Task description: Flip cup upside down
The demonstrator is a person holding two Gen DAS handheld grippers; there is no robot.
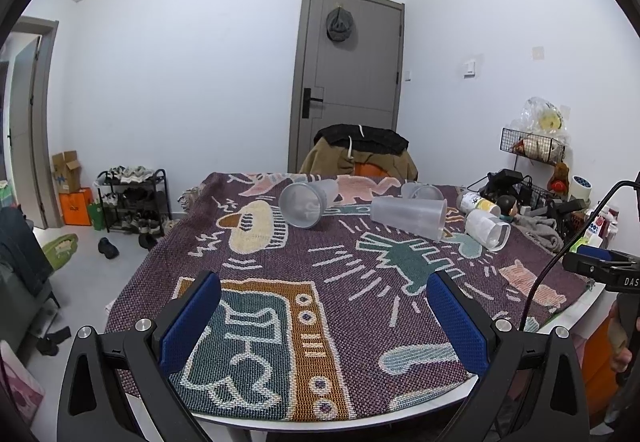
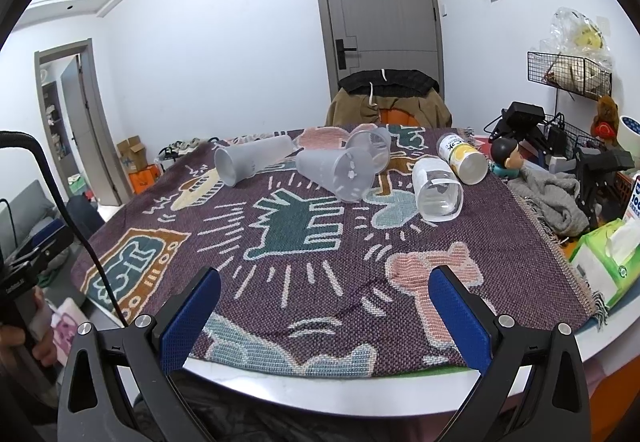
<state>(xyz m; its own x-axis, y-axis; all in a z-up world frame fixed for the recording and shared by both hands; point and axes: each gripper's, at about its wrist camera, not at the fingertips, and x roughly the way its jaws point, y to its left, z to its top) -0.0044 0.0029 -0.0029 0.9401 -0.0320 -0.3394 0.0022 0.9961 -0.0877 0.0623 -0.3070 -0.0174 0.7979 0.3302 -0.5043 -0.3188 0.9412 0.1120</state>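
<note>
1. A frosted plastic cup [image 1: 307, 203] is laid on its side, far left on the patterned cloth.
2. A second frosted cup [image 1: 409, 217] is laid sideways at the middle.
3. A third cup [image 2: 370, 147] is seen just behind it.
4. A clear cup [image 2: 437, 190] is laid sideways on the right.

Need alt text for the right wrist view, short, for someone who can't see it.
Three frosted plastic cups lie on their sides on a patterned woven tablecloth, beside a clear cup and a yellow-labelled can, also lying down. The right hand-held gripper is open and empty near the table's front edge, well short of them.
</note>
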